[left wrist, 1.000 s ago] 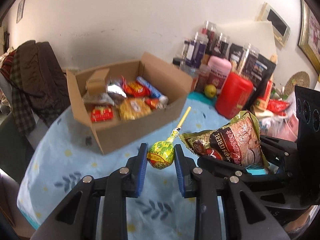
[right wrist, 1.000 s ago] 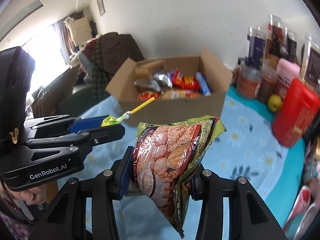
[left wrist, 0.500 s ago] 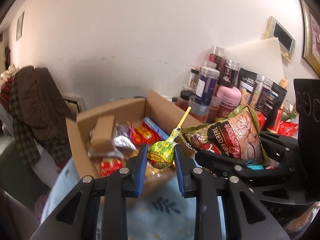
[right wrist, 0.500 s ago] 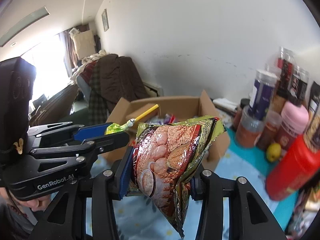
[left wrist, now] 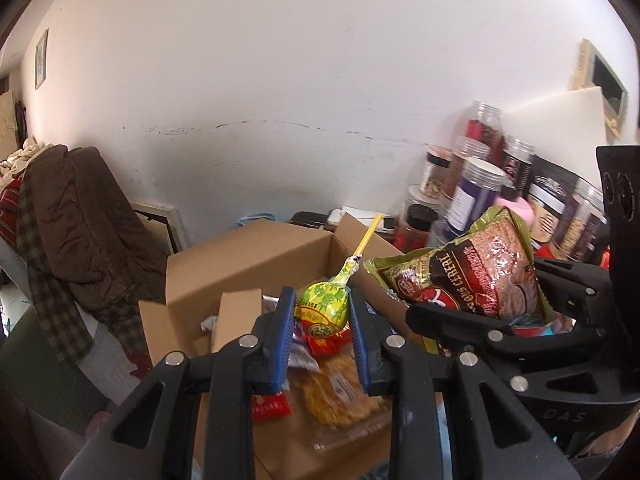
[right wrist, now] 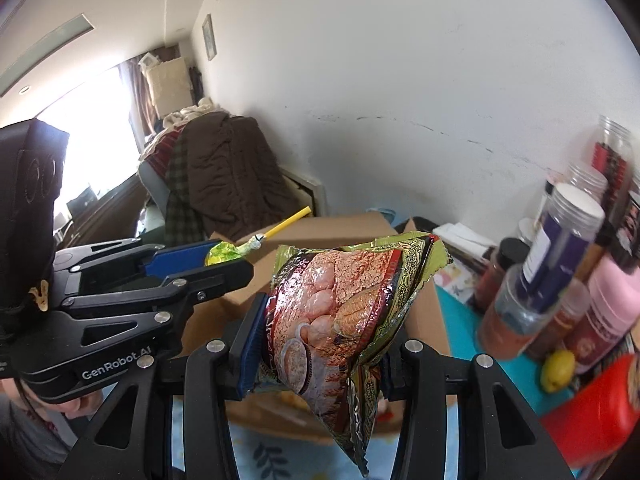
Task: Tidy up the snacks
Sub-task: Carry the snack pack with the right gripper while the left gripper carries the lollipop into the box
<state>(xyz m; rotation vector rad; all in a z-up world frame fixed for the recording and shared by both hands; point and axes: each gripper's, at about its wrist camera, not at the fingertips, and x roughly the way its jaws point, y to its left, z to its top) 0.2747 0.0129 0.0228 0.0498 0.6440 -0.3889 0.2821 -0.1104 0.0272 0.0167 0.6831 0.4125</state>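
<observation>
- Over the open cardboard box point(left wrist: 256, 264), your left gripper point(left wrist: 322, 322) pinches a lollipop point(left wrist: 322, 308) by its yellow-green wrapped head; both blue pads point(left wrist: 282, 336) press on the wrapper; the yellow stick point(left wrist: 366, 238) points up and away toward the wall.
- Just beside it, your right gripper point(right wrist: 320, 344) clamps a cereal bag point(right wrist: 340, 308) across its middle; the bag stands above the near edge of the box, with its crimped lower end hanging down below the fingers; in the left wrist view the same bag point(left wrist: 476, 276) is touching nothing else that I can see.
- Inside the box lie several packets: a red one point(left wrist: 270, 408), a clear pack of orange snacks point(left wrist: 340, 396) and a small brown carton point(left wrist: 238, 316).
- At your right, jars point(right wrist: 560, 248), a pink container point(right wrist: 612, 304), a red canister point(right wrist: 596, 416) and a lemon point(right wrist: 558, 366) stand near the wall on the blue tablecloth point(right wrist: 460, 320).
- At the left, a brown coat point(left wrist: 88, 216) hangs over a chair.
</observation>
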